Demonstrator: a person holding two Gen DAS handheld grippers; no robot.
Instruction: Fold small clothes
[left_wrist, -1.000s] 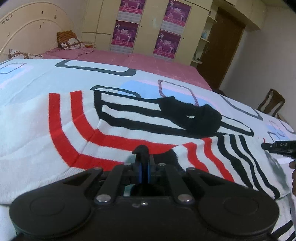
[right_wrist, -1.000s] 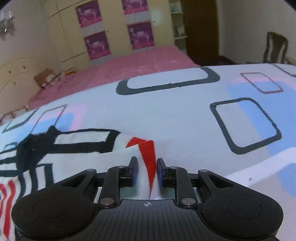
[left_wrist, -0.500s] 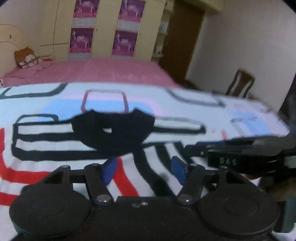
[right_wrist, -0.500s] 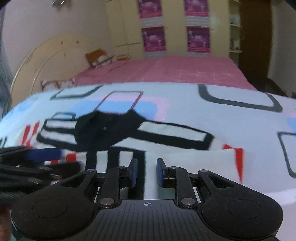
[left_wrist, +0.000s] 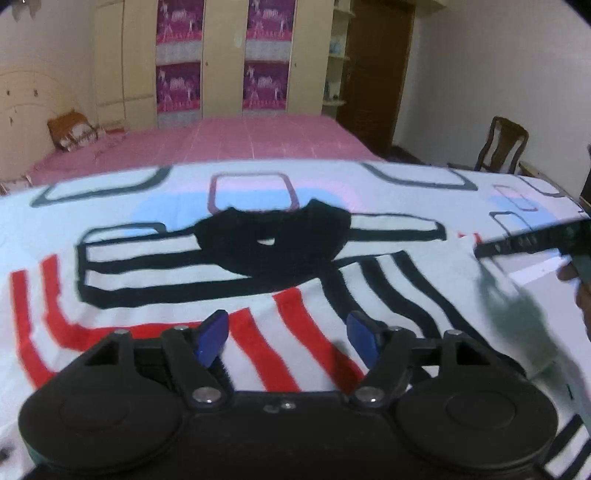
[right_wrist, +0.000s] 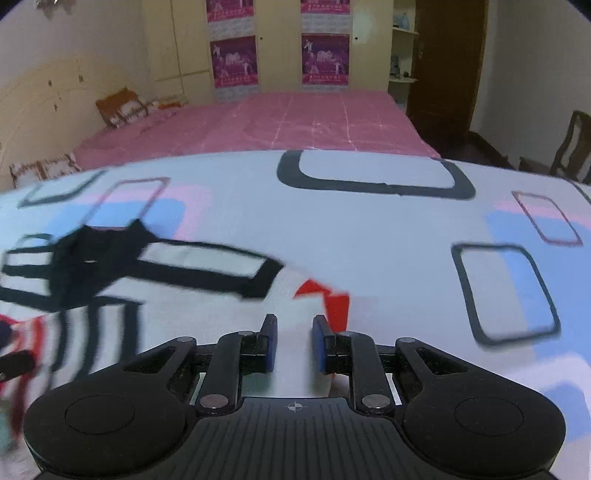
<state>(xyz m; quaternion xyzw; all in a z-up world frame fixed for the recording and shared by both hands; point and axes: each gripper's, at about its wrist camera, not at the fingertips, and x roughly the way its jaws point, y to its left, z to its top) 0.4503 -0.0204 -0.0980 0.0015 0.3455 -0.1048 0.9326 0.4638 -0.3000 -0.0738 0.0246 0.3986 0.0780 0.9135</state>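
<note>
A: Left gripper (left_wrist: 288, 334) now spread wide, blue fingers (left_wrist: 212, 338) well apart, nothing between them. One second back they were pinched shut on a fold of the sweater (left_wrist: 221, 280). So the left has let go.

B: And the garment?

A: Lies flat on the bed (left_wrist: 110, 206), on the patterned sheet, black collar away from the camera. A flap of red and black stripes is laid over the body, just ahead of the left fingers. I judge that one side fold has been put down.

B: Right side?

A: Right gripper (right_wrist: 294, 341) has its fingers (right_wrist: 269, 343) parted by a narrow gap. White knit shows under and between them, but whether they pinch it I cannot tell; the gap looks much as it did a second ago, when a red-edged piece stood between them. That red edge (right_wrist: 334, 306) now lies just beyond the right fingertip, on the sheet.

B: Anything else differing?

A: Both views swung toward the collar. Frames are blurred, so motion is likely. Next fold looks due from the right side.
</note>
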